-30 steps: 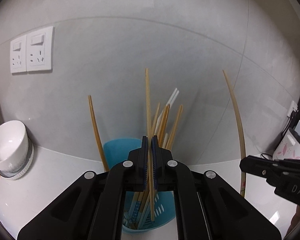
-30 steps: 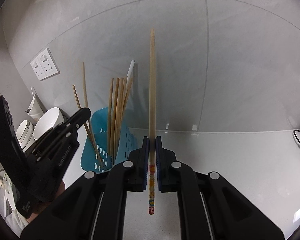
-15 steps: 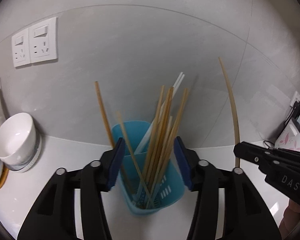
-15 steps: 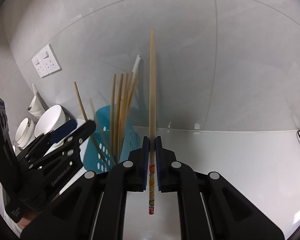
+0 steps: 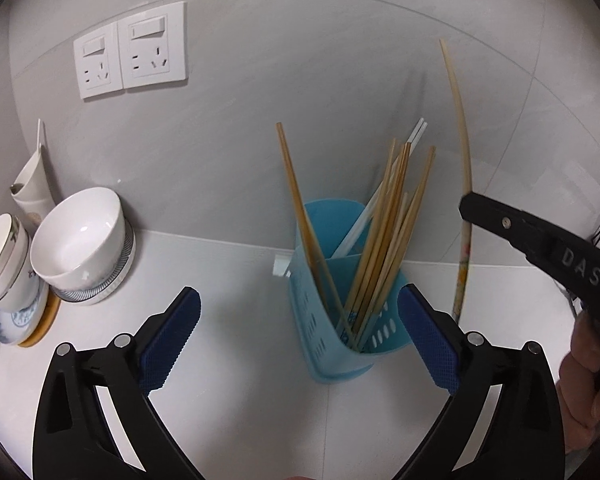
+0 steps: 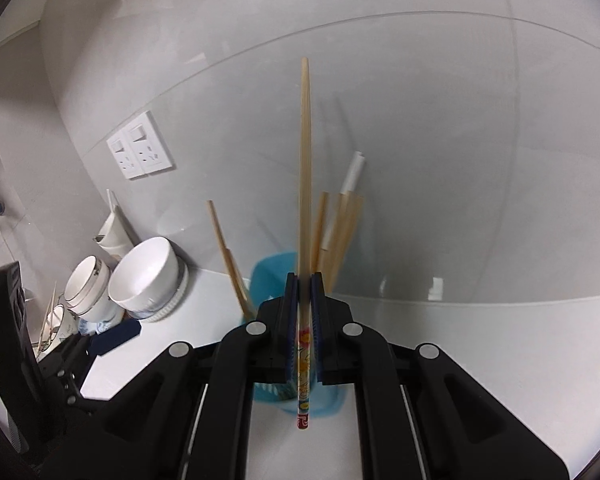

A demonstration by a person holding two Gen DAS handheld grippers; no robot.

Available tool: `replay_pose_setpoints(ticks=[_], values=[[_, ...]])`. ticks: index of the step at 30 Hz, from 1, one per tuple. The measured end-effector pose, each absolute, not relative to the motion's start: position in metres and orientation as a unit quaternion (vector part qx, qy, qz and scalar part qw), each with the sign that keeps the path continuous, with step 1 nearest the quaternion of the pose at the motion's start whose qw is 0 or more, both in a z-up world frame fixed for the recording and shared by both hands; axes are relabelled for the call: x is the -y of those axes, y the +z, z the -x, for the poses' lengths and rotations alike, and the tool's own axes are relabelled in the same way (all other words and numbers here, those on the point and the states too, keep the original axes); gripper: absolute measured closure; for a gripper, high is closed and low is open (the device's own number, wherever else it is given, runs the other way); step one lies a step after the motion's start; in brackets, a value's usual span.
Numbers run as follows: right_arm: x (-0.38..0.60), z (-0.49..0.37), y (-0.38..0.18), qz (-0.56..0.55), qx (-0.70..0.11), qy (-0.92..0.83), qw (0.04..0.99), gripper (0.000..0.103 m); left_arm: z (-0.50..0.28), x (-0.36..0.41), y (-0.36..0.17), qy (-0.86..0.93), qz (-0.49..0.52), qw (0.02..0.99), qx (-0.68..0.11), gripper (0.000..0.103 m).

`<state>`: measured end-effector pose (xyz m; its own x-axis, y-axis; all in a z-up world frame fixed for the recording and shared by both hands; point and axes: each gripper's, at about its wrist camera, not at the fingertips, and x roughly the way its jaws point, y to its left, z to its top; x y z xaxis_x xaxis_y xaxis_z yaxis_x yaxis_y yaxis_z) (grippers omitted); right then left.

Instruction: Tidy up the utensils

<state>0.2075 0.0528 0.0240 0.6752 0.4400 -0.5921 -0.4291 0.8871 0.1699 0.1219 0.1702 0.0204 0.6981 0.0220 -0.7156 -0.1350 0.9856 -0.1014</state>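
Note:
A blue slotted holder (image 5: 332, 344) stands on the white counter with several wooden chopsticks (image 5: 384, 232) leaning in it. My left gripper (image 5: 298, 292) hangs in front of it, its jaws opening wide with nothing pressed between the blue pads (image 5: 172, 336); the holder sits beyond the gap. In the right wrist view my right gripper (image 6: 305, 280) is shut on a long chopstick (image 6: 305, 160) with a patterned end, held upright just in front of the holder (image 6: 268, 268). The left wrist view shows that right gripper (image 5: 466, 208) and its chopstick (image 5: 462, 152) to the right of the holder.
White bowls (image 5: 80, 240) and stacked cups (image 5: 4, 256) sit on plates at the left against the wall. Two wall sockets (image 5: 132, 54) are above them. A person's hand (image 5: 588, 360) shows at the right edge. The grey wall is close behind the holder.
The left jaws went from shut on a chopstick to wide open; that chopstick now stands in the holder and the gripper has drawn back. The right gripper carried its chopstick left toward the holder.

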Motion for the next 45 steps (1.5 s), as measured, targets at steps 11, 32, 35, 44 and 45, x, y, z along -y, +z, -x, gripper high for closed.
replay_pose_setpoints(ticks=[11, 32, 35, 44, 45], values=[[-0.072, -0.208, 0.001, -0.011, -0.289, 0.248, 0.925, 0.097, -0.110, -0.199, 0.010, 0.065, 0.089, 0.908, -0.404, 0.006], [-0.065, -0.184, 0.007, 0.056, -0.317, 0.220, 0.921, 0.035, -0.101, -0.194, 0.016, 0.065, 0.092, 0.912, -0.395, 0.006], [-0.053, -0.173, 0.017, 0.059, -0.319, 0.213, 0.921, 0.024, -0.092, -0.183, 0.024, 0.058, 0.091, 0.913, -0.394, 0.006], [-0.017, -0.141, 0.023, 0.070, -0.341, 0.198, 0.916, 0.008, -0.060, -0.163, 0.028, 0.052, 0.102, 0.908, -0.403, 0.006], [-0.014, -0.138, 0.021, 0.072, -0.347, 0.195, 0.915, 0.008, -0.057, -0.161, 0.028, 0.051, 0.103, 0.907, -0.405, 0.006]])
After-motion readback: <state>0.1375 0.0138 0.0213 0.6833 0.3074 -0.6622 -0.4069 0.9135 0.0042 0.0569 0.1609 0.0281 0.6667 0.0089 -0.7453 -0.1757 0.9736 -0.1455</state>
